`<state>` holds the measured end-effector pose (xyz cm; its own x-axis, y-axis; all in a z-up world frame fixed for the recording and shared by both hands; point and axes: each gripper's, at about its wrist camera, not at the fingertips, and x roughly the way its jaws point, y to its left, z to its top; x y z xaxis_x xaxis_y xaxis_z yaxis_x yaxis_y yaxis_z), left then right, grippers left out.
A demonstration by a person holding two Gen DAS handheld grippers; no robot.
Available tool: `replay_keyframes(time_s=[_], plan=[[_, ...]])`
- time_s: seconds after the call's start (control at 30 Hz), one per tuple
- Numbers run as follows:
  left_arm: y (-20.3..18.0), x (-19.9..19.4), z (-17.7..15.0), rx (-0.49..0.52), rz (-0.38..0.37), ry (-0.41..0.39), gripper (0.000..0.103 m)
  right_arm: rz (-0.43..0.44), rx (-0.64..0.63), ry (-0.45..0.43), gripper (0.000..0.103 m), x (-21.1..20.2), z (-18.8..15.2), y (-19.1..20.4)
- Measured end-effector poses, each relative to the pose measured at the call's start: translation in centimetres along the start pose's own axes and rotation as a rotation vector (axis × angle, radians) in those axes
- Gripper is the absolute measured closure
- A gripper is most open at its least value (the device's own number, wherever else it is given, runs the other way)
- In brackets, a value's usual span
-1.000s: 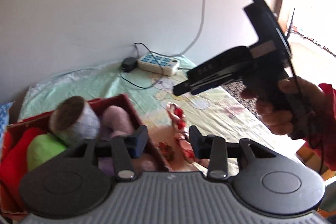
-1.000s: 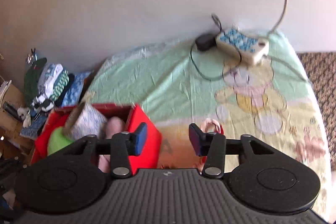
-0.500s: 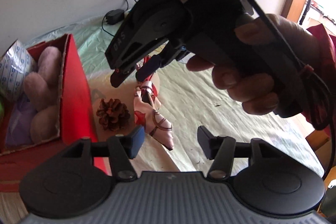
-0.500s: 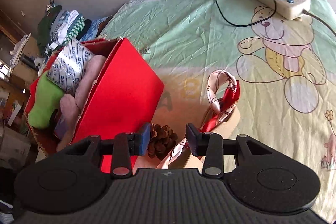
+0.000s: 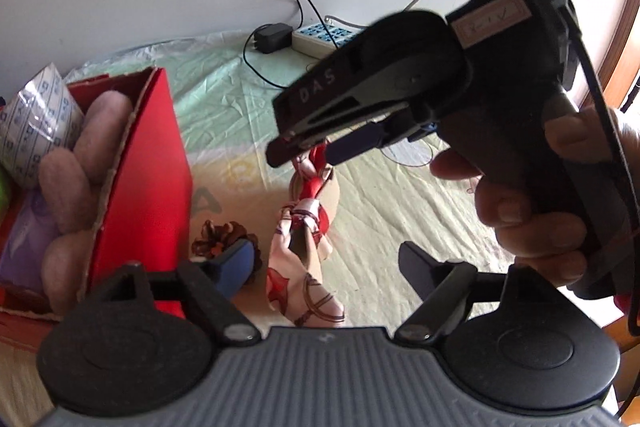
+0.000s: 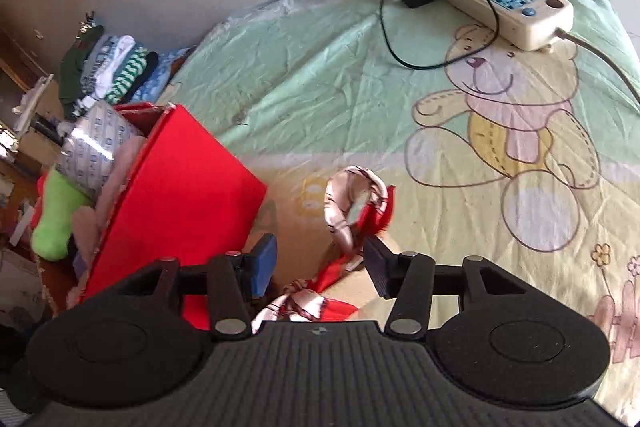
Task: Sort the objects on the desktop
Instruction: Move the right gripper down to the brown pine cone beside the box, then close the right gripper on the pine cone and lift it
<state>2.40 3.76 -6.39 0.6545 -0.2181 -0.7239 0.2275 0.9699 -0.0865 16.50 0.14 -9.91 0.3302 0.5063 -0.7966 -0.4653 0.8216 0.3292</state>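
Observation:
A red and cream patterned scarf point(image 5: 306, 251) lies knotted on the bedsheet; it also shows in the right wrist view point(image 6: 352, 223). A brown pine cone point(image 5: 218, 239) sits beside it, next to a red box point(image 5: 148, 179). My left gripper point(image 5: 326, 267) is open and empty, low over the scarf. My right gripper point(image 6: 320, 263) is open, its fingers on either side of the scarf's upper loop. In the left wrist view the right gripper point(image 5: 316, 151) hangs just above the scarf.
The red box point(image 6: 180, 203) holds pink plush pieces point(image 5: 76, 163), a foil-wrapped roll point(image 6: 94, 147) and a green item point(image 6: 54, 223). A power strip point(image 6: 508, 3) with charger and cables lies at the far edge by the wall. Folded clothes point(image 6: 108, 71) sit beyond the box.
Both grippers have opened wider. The right gripper has dropped lower, so the scarf now sits between its fingers. The left gripper has shifted slightly over the scarf.

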Motion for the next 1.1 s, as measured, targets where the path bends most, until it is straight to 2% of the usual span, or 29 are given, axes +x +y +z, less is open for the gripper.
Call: replay_keyframes(time_s=[0.17,0.3,0.37,0.53,0.7,0.87,0.97,1.1], plan=[[0.7,1.2,-1.3,-0.067,-0.003,0.058,0.022,0.059,-0.120,0.046,0.052,1.7,0.5,1.7],[0.4,1.6,-2.2,-0.060,0.020,0.081,0.020,0.106,-0.217,0.083,0.052,3.0,1.0,3.1],[0.4,1.6,-2.3,-0.067,0.028,0.078,0.019,0.095,-0.260,0.099,0.049,3.8,1.0,3.4],[1.2,1.9,-1.9,-0.134,-0.006,0.064,0.018,0.182,-0.231,0.173,0.051,4.0,0.8,2.3],[1.8,1.8,-1.7,-0.172,-0.062,0.058,0.015,0.187,-0.293,0.206,0.052,2.2,-0.9,1.6],[1.2,2.9,-1.9,-0.152,-0.042,0.076,0.015,0.184,-0.314,0.212,0.053,1.2,-2.3,1.0],[1.0,4.6,-1.8,-0.118,0.003,0.068,0.017,0.184,-0.286,0.197,0.053,1.0,-2.4,0.6],[0.8,5.6,-1.5,-0.068,0.037,0.044,0.012,0.175,-0.251,0.181,0.053,0.9,-2.2,0.1]])
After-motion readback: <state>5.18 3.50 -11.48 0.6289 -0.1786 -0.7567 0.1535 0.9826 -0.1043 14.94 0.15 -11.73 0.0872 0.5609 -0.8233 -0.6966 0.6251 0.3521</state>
